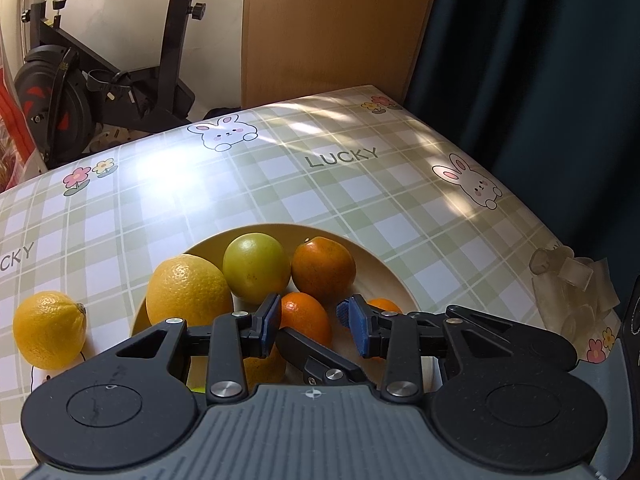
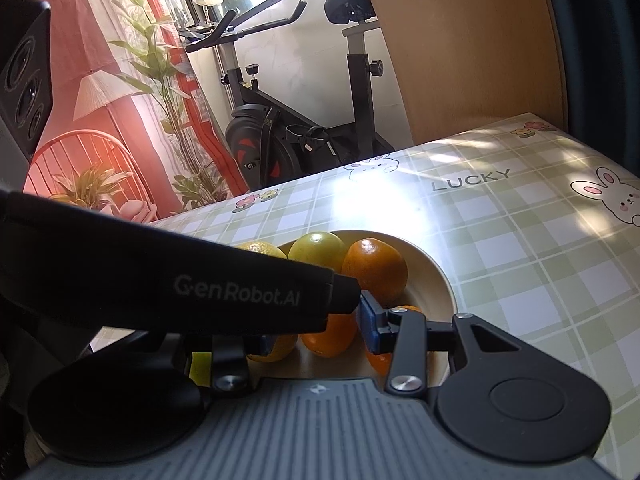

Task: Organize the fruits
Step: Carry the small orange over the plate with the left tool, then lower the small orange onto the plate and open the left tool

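Table: green-and-white checked tablecloth with rabbits and "LUCKY" lettering (image 1: 360, 184) covers it.
Bike: black exercise bike (image 1: 100, 80) stands on the floor beyond the table's far edge.
Plate: round cream plate (image 1: 384, 264) lies near the table's front edge, holding most of the fruit.
Left gripper: black two-finger left gripper (image 1: 314, 324) hangs over the plate, blue pads parted, nothing between them.
Right gripper: black right gripper (image 2: 320, 330) hangs low over the plate; its left finger is hidden behind the other tool's body, so open or shut cannot be told.
On plate: large yellow lemon (image 1: 188, 292), round green fruit (image 1: 256, 268), dark orange tangerine (image 1: 323, 270), smaller orange tangerine (image 1: 306, 320) below the left gripper's pads.
Off plate: second yellow lemon (image 1: 50, 328) sits on the cloth just left of the plate.
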`<state>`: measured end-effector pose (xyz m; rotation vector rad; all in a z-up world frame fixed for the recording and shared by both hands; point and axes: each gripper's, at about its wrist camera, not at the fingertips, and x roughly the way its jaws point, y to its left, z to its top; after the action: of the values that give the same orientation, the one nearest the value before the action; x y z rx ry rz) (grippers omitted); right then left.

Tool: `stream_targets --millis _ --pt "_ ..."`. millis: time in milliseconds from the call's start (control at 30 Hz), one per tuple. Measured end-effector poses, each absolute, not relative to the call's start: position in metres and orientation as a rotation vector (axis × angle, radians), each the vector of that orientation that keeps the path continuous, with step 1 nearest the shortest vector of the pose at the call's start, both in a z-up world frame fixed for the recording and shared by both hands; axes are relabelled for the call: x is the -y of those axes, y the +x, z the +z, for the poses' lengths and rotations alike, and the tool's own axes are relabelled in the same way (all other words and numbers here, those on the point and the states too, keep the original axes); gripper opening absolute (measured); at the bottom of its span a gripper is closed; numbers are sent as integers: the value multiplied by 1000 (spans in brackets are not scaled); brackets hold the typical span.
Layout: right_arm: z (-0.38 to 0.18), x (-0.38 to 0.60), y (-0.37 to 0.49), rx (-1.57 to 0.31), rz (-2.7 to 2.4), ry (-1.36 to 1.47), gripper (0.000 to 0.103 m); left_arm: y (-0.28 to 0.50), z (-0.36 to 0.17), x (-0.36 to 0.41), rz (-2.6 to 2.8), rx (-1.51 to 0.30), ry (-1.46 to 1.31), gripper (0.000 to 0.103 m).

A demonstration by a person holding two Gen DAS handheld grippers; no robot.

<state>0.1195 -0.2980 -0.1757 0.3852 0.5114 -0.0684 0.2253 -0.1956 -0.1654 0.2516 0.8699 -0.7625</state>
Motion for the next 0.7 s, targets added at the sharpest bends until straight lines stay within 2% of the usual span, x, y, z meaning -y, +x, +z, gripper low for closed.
stream_targets --millis 433,700 --pt "-176 297 118 -509 -76 382 42 225 -164 192 -770 -871 226 39" --pt "-171 299 117 -493 -88 373 43 227 -143 166 -756 -811 119 39"
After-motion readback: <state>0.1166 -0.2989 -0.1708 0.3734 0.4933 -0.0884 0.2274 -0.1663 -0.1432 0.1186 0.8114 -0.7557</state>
